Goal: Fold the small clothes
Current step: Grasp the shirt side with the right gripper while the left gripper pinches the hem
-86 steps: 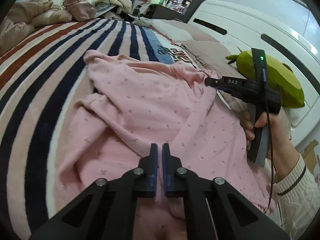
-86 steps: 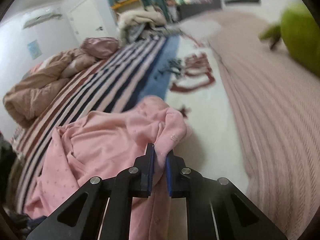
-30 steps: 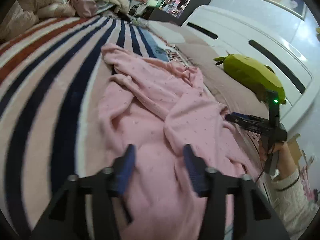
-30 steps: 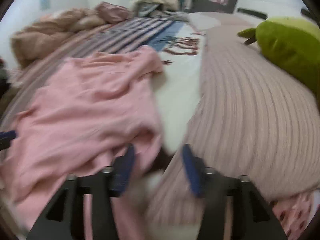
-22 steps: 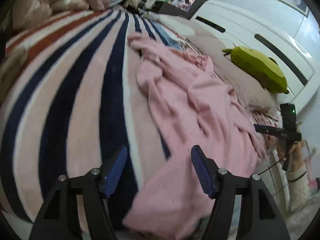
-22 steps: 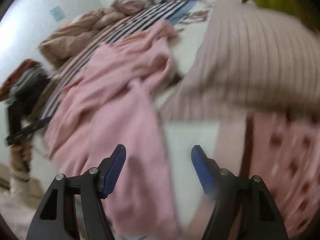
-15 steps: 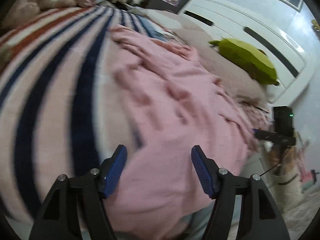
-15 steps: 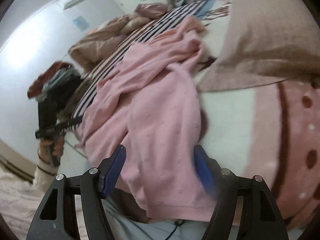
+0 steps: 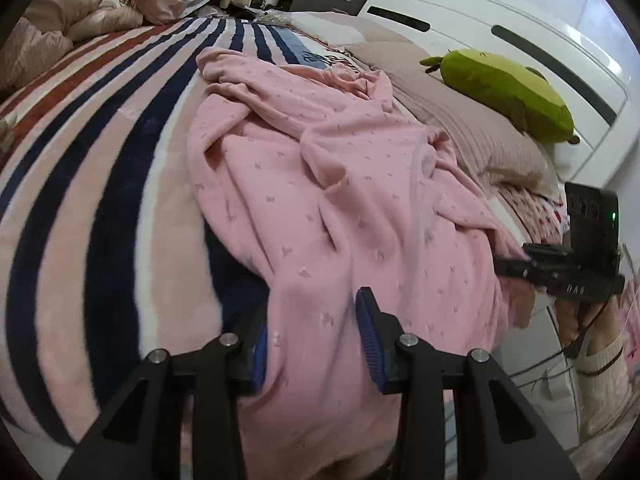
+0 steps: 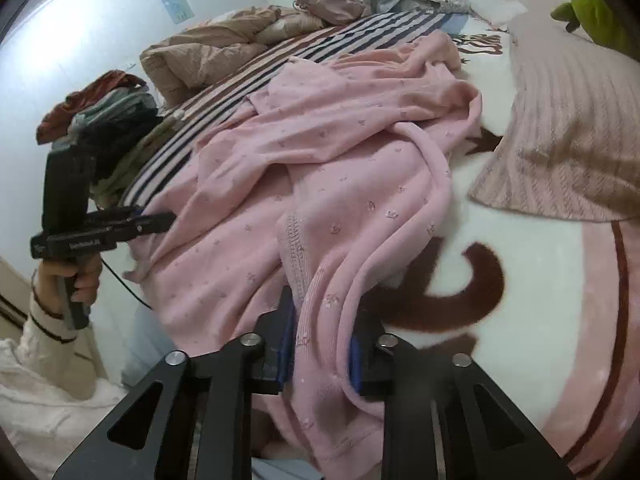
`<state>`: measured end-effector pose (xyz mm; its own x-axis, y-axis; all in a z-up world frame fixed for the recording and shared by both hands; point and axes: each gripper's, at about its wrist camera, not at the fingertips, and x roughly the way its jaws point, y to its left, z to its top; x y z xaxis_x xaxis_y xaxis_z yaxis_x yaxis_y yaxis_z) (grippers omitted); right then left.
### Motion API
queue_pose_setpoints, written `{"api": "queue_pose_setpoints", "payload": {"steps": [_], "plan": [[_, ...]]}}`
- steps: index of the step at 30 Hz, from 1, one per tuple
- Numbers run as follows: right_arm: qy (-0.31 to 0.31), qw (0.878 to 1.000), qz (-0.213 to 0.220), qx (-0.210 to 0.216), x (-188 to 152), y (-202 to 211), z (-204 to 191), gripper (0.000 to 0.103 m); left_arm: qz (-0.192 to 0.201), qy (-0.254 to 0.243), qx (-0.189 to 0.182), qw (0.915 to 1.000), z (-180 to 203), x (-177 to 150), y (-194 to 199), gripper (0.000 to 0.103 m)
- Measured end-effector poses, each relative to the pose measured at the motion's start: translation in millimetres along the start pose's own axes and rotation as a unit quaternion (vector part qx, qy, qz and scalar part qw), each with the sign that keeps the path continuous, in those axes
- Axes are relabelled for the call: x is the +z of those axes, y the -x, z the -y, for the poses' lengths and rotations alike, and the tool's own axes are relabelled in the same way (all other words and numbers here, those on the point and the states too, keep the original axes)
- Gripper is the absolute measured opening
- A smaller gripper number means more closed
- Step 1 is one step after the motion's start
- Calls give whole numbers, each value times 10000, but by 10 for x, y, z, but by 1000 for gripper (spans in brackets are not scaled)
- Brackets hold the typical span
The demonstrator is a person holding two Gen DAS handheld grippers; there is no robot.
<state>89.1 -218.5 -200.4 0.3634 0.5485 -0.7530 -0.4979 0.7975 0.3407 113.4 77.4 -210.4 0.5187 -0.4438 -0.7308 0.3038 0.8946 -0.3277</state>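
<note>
A pink dotted garment [image 9: 340, 184] lies crumpled on the striped blanket [image 9: 100, 168], its near end draped over the bed's edge. My left gripper [image 9: 314, 332] is at the near left part of that end. Its jaws are closing with fabric between them, and the right pad [image 9: 370, 328] still stands clear of the cloth. My right gripper [image 10: 320, 344] is at the garment's [image 10: 320, 152] near right corner, its jaws closing with the ribbed hem [image 10: 296, 248] bunched tight between the pads. Each gripper shows in the other's view: the right gripper [image 9: 500, 268] and the left gripper [image 10: 170, 218].
A green plush toy [image 9: 500, 92] rests on a beige knitted pillow [image 9: 480, 140] by the white headboard [image 9: 500, 12]. A brown duvet [image 10: 208, 52] and a pile of clothes [image 10: 108, 120] sit at the bed's far left side. A hand in a white sleeve [image 10: 44, 320] holds the left gripper.
Both grippers let go of the garment, swung down to its near end at the bed's edge with jaws wide, and have now narrowed around the fabric there.
</note>
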Motion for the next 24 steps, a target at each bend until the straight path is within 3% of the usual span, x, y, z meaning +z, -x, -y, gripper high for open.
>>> {"api": "queue_pose_setpoints", "payload": {"steps": [5, 6, 8, 10, 17, 24], "plan": [[-255, 9995, -10, 212, -26, -50, 112, 18, 7, 4, 58, 10000, 55, -17, -59, 35], [-335, 9989, 0, 332, -9, -69, 117, 28, 35, 14, 77, 10000, 71, -12, -80, 29], [-308, 9988, 83, 382, -16, -62, 82, 31, 90, 120, 1, 9999, 62, -6, -92, 17], [-233, 9992, 228, 248, 3, -78, 28, 7, 113, 237, -101, 9996, 41, 18, -63, 10], [-708, 9855, 945, 1221, 18, 285, 63, 7, 887, 155, -378, 9952, 94, 95, 628, 10], [-476, 9732, 1312, 1826, -30, 702, -279, 7, 1413, 101, -593, 9881, 155, 4, 1382, 10]]}}
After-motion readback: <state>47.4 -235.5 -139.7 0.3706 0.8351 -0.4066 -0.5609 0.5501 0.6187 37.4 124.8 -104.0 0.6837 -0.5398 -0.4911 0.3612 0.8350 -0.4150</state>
